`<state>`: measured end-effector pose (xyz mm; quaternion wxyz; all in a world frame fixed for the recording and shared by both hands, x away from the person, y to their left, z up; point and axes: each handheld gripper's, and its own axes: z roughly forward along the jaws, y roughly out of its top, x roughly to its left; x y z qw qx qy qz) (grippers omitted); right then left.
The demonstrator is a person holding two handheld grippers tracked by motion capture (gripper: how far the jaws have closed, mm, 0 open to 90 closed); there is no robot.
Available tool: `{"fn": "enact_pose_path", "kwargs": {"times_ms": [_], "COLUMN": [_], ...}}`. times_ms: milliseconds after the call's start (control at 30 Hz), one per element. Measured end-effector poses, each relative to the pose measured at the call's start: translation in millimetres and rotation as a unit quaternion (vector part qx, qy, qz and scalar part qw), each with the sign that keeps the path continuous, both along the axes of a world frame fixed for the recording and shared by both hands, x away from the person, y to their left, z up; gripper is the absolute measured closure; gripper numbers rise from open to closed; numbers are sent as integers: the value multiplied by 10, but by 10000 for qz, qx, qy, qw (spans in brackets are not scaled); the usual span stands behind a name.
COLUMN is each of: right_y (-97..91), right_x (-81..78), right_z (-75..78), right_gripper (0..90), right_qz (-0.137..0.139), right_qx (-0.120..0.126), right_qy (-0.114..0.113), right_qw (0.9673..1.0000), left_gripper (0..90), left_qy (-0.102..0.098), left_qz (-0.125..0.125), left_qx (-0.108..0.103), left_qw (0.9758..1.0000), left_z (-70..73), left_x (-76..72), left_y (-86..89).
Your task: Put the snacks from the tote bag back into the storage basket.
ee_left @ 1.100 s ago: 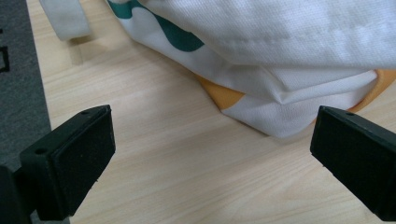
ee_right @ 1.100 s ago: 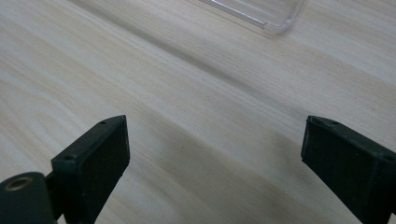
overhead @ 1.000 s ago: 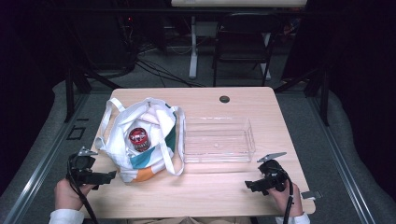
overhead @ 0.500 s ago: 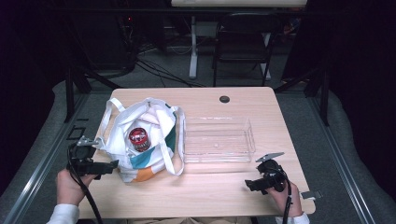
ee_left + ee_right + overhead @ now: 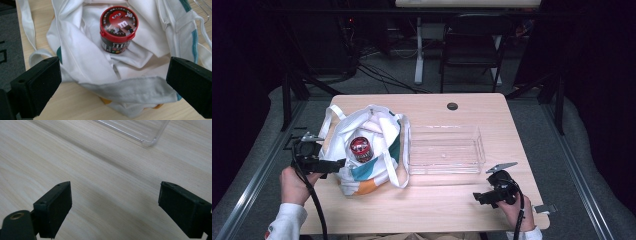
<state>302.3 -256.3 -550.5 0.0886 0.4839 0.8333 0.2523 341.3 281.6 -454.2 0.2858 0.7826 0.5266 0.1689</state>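
Candy tub [image 5: 118,29] is seen upright inside a white bag [image 5: 372,150] on the counter [image 5: 442,210], just ahead of the left tool [image 5: 334,164], whose jaws are spread wide and empty. Right tool [image 5: 477,198] is held open, well apart, near a clear tray [image 5: 444,150].

A light wooden table [image 5: 432,210] carries a tote bag [image 5: 372,175] and clear tray [image 5: 446,167].

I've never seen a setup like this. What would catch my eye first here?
Probably the red-lidded M&M's tub, upright inside the open white tote bag on the table's left half. Right of the bag lies an empty clear plastic tray. The left tool, jaws wide apart, points at the bag, while the right tool hovers open over bare wood.
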Motion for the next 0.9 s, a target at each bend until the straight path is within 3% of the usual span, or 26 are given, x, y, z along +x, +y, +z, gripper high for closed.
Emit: {"fn": "enact_pose_path", "kwargs": {"times_ms": [33, 233, 300, 400, 700, 900], "right_y": [5, -29, -29, -28, -20, -5], "right_x": [-4, -23, -30, -42, -50, -56], "right_z": [-9, 2, -2, -4, -8, -20], "right_gripper": [106, 103, 100, 89, 87, 88], "right_qz": [-49, -31, -47, -27, -14, 65], "right_qx": [131, 81, 104, 241, 264, 223], "right_qy": [-47, -14, 11, 67, 77, 148], "right_qw": [9999, 10000, 9999, 9997, 9996, 9996], "left_gripper": [1, 2, 3, 3, 3, 3], "left_qy": [12, -17, -264, -322, -278, -127], "left_qz": [-13, -71, -57, -36, -60, -27], "left_qx": [8, 5, 39, 17, 103, 115], "left_qw": [10000, 10000, 9996, 9995, 9995, 9998], "left_z": [0, 29, 63, 80, 13, -19], "left_x": [23, 145, 202, 279, 437, 568], "left_y": [-19, -92, -124, -151, -257, -354]}}
